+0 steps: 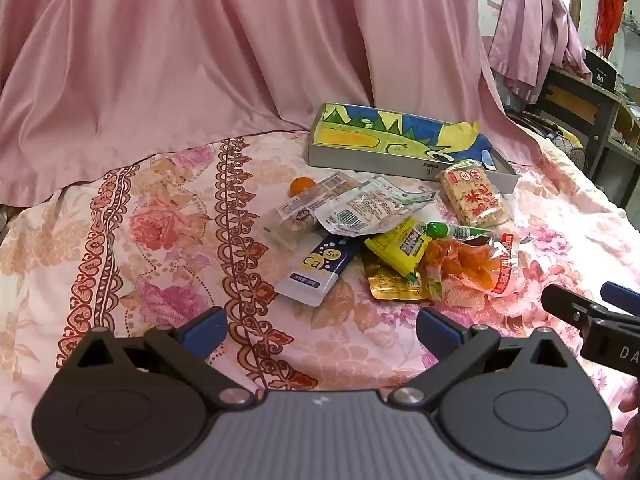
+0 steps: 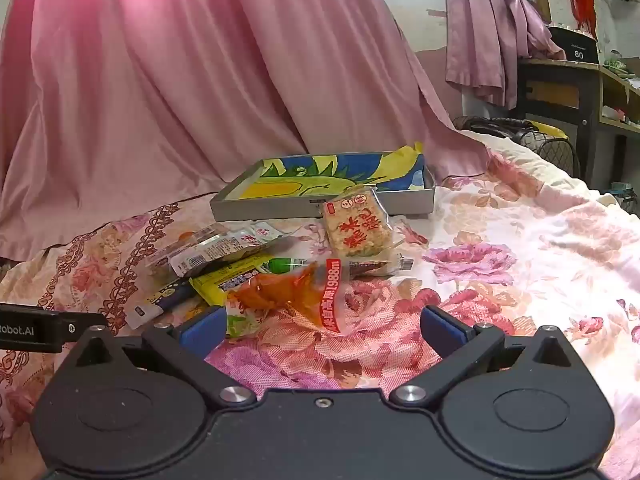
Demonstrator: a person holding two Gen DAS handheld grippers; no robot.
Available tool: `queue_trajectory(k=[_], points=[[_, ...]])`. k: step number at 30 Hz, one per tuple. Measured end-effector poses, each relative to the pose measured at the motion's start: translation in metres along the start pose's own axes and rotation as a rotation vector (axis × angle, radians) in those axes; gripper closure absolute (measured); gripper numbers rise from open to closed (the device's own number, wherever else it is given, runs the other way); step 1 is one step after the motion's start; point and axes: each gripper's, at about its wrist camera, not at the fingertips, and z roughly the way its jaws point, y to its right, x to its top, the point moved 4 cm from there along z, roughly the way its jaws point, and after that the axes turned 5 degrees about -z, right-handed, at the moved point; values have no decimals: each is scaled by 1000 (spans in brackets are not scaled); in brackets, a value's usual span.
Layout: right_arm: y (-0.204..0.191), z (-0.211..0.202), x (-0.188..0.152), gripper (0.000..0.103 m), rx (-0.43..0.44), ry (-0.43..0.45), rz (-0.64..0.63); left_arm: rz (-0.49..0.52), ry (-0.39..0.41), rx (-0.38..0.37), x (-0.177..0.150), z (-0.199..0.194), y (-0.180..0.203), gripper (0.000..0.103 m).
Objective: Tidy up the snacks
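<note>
Item 1: your left gripper (image 1: 321, 334). Jaws spread wide, nothing between the blue pads (image 1: 202, 332); it hangs over the floral bedspread (image 1: 120, 240), short of the snack pile.

Item 2: snack pile, at 12 o'clock from the left gripper, listed left to right.
- Small orange fruit (image 1: 301, 186), at the pile's 11 o'clock edge, partly hidden behind a clear packet of biscuits (image 1: 298, 210).
- White barcode packet (image 1: 360, 208), lying over the biscuits' right end.
- White and navy "Ca" pouch (image 1: 316, 270), its top end tucked under the barcode packet.
- Yellow packet (image 1: 400, 246), resting on a gold foil packet (image 1: 390, 284).
- Green-capped tube (image 1: 452, 230), lying crosswise behind the yellow packet.
- Clear bag of orange chips with red lettering (image 1: 476, 266), at the pile's 4 o'clock corner.
- Rice cracker block with red characters (image 1: 474, 198), leaning against the tray's near wall.

Item 3: grey tray (image 1: 360, 162), at 12 o'clock beyond the pile, lined with a blue, yellow and green drawing. No snack lies fully inside it.

Item 4: your right gripper (image 2: 321, 332). Jaws wide apart and empty; the chip bag sits just ahead, toward 11 o'clock, close to the left pad (image 2: 202, 330).

Item 5: pink curtain (image 1: 200, 40), behind the bed.
</note>
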Motion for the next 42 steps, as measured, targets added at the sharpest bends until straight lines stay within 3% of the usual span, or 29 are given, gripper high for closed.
queue_trajectory(k=[42], points=[[0,1,-1,1,4,-11,3,0,6,-4,3,-2,5,0]])
